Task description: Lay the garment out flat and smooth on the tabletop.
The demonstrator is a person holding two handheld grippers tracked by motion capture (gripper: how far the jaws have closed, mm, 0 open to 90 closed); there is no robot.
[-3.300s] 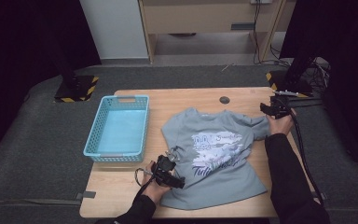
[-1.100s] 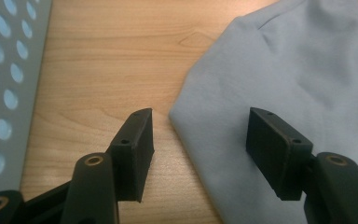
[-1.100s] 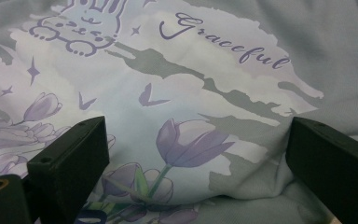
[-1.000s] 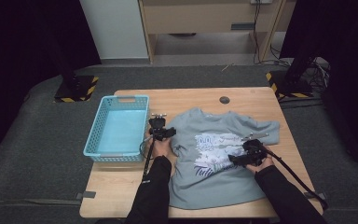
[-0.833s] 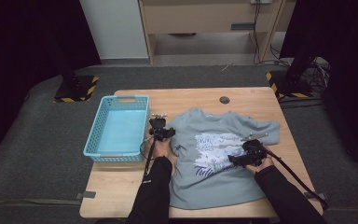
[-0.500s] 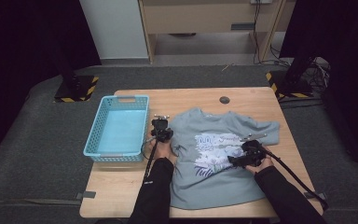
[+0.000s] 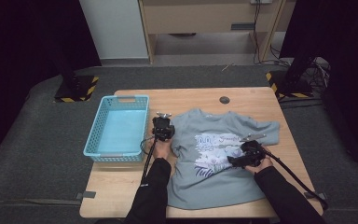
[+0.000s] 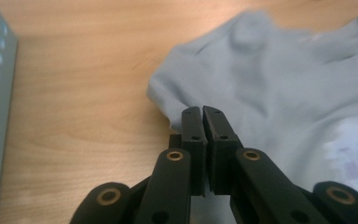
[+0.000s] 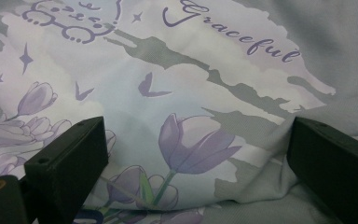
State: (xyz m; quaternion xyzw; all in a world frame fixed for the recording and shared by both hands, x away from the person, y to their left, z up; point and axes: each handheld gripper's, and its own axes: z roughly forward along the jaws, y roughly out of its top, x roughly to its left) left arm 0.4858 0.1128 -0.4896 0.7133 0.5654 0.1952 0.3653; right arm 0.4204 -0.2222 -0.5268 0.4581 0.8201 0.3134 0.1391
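One grey shirt (image 7: 214, 158) lies flat on the table (image 7: 200, 95), printed side up, its long axis running from the collar at the far side to the hem at the near edge. One blue basket (image 7: 119, 128) stands just left of it, long side parallel to the shirt's length, apart from the cloth. One small dark disc (image 7: 224, 99) sits on the bare wood beyond the collar. Nothing lies on the shirt but the two grippers.

The left gripper (image 8: 203, 114) is at the shirt's left sleeve, between shirt and basket; its jaws have just been closing and now stand pressed together on a fold of the sleeve edge, which bunches at their tips. The right gripper (image 7: 235, 161) rests on the print at the middle of the shirt, jaws spread wide, tips down on the cloth with the flowers and lettering between them, pinching nothing
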